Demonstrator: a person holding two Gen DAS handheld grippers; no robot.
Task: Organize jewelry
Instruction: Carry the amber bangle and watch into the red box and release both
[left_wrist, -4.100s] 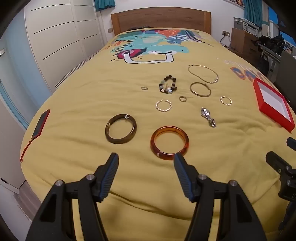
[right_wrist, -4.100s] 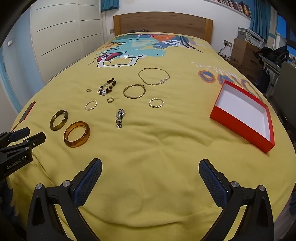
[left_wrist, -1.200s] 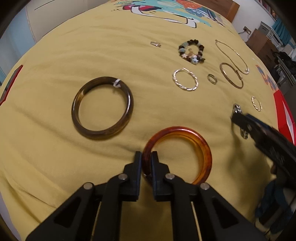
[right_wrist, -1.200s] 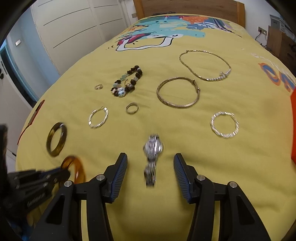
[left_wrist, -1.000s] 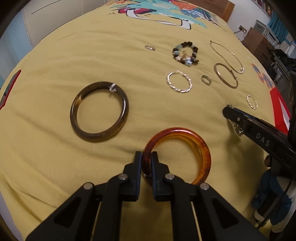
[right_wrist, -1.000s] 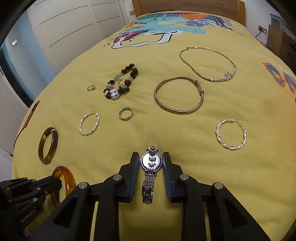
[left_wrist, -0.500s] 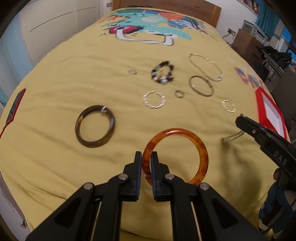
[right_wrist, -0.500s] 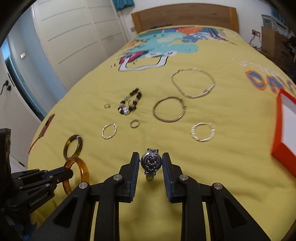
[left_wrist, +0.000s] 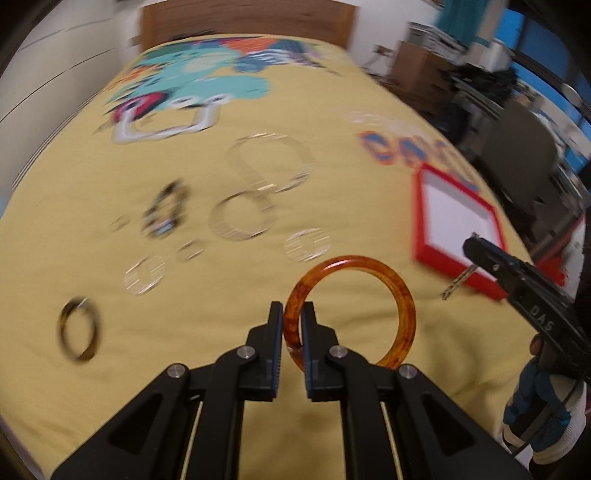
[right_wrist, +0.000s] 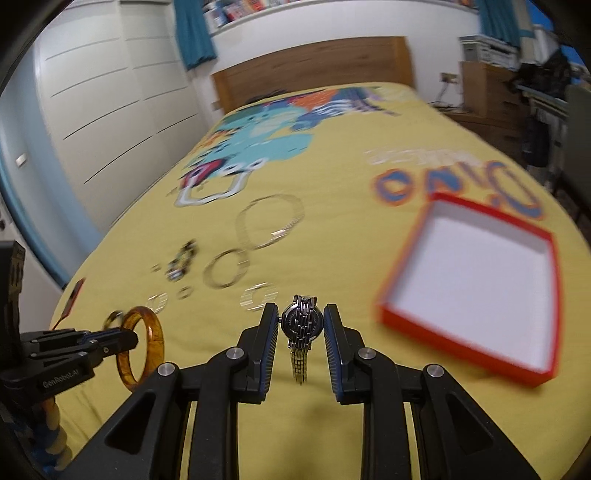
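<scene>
Currently, in the left wrist view, the left gripper (left_wrist: 292, 317) is clamped on the rim of the amber bangle (left_wrist: 351, 310), which stands clear above the yellow bedspread (left_wrist: 229, 302); the dark bangle (left_wrist: 78, 339) lies on the cover at lower left, with several blurred rings and bracelets beyond it. The red box (left_wrist: 458, 225) sits open near the right edge of the bed, and the right gripper (left_wrist: 476, 251) enters from that side with a chain hanging below its tip. In the right wrist view, the right gripper (right_wrist: 300, 319) is closed on the case of the silver watch (right_wrist: 301, 325), its band hanging down between the fingers, clear of the cover. The red box (right_wrist: 469, 273) lies ahead and to the right, its white interior holding nothing visible. Judged step: both of the 2 pieces are lifted and in transit toward the box. The next move calls for bringing each piece over the box interior, lowering, then releasing without the 2 tools fouling one another.
</scene>
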